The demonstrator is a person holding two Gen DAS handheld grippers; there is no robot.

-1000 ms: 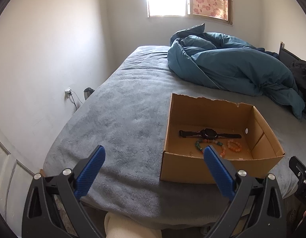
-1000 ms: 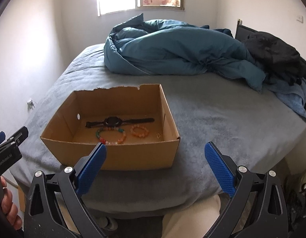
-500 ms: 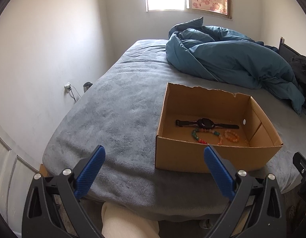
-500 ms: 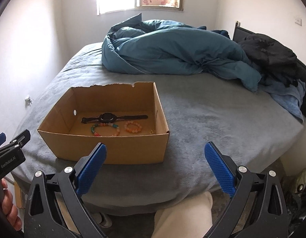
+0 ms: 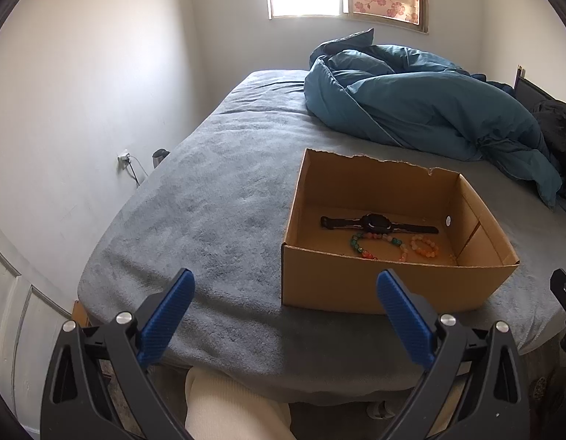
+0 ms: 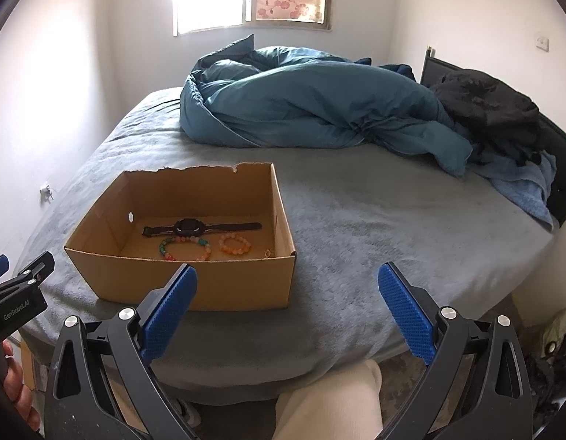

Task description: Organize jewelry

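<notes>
Box [image 5: 374,286] on grey bed [image 5: 217,212], right of middle in left view, left of middle in right view. Inside: black watch [image 5: 376,223] at back, bead bracelet [image 5: 378,247] and orange bracelet [image 5: 425,247] in front. Left gripper [image 5: 283,286] wide open, holds nothing, low in frame. Right gripper [image 6: 287,281] wide open, empty too. Blue blanket [image 6: 301,99] heaped behind box.
</notes>
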